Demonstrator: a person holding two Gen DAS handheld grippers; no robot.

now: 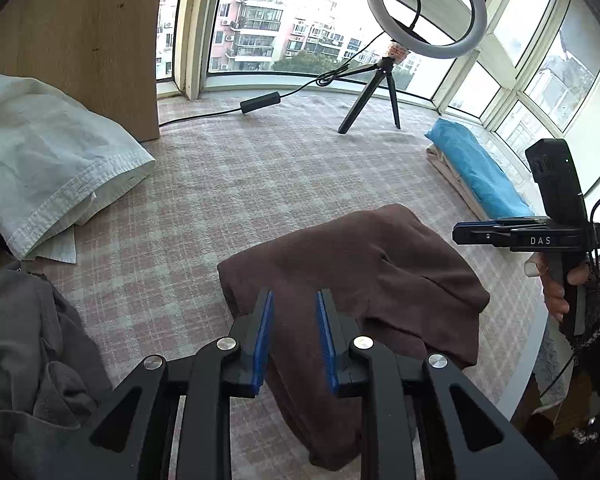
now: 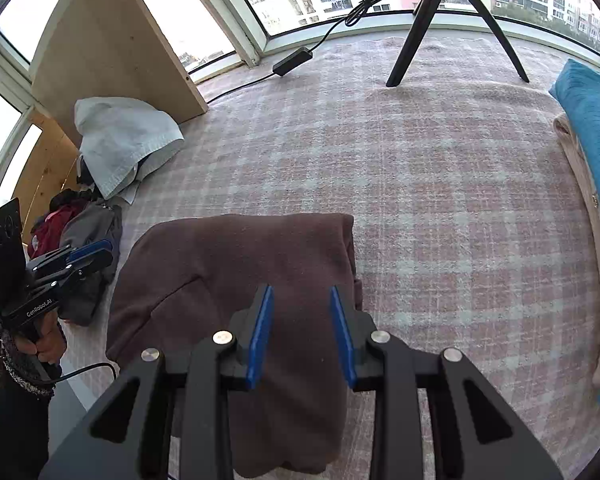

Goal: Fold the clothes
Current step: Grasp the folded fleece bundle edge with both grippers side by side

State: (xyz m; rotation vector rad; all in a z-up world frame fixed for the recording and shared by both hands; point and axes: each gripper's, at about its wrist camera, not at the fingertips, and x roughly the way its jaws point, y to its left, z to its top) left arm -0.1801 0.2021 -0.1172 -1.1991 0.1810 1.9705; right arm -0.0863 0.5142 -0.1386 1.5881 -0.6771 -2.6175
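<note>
Ring light [image 1: 426, 4] only from left.

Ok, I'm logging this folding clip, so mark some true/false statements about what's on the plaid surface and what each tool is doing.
1. The left tool is clamped on the brown garment. False: it is open, gripping nothing.
2. The right tool is open. True.
3. The blue folded cloth lies on top of the brown garment. False: it lies apart, near the window.
4. A white garment lies by the wooden panel. True.
5. A ring light stands on a tripod. True.
</note>
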